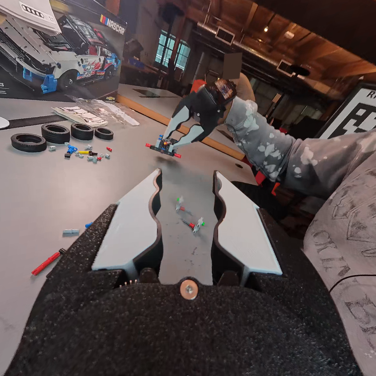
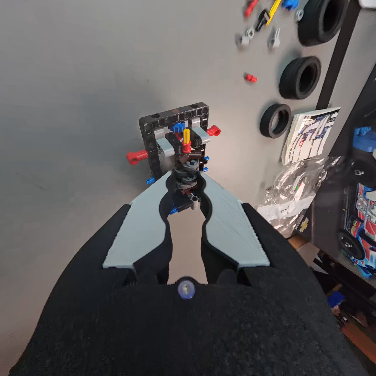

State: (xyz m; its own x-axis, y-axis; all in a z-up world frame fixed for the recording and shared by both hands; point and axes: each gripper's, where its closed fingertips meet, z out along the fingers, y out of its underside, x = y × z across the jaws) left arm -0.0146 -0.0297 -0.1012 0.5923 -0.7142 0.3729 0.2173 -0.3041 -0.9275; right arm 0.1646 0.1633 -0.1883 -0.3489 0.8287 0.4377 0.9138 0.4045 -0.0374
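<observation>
My right gripper (image 2: 184, 179) is shut on a small brick assembly (image 2: 175, 138): a black frame with red pins, grey beams, a yellow axle and stacked grey gears. It holds it just above the grey table (image 2: 71, 81). In the left wrist view the same gripper (image 1: 169, 142) holds the assembly (image 1: 163, 147) ahead of me. My left gripper (image 1: 187, 173) is open and empty, low over the table. Two small grey pieces with red and green ends (image 1: 190, 215) lie on the table between its fingers (image 1: 140, 211).
Several black tyres (image 1: 55, 133) and a scatter of small coloured parts (image 1: 85, 152) lie at the left. A red axle (image 1: 47, 261) and a grey connector (image 1: 70, 231) lie near my left finger. A toy-car box (image 1: 61, 53), sticker sheet (image 1: 81, 117) and plastic bags (image 2: 289, 199) stand behind. Across from one pair of fingers to the other is roughly 30 cm. My left gripper is the nearer one to the grey connector (image 1: 70, 231): about 15 cm, against 30 cm.
</observation>
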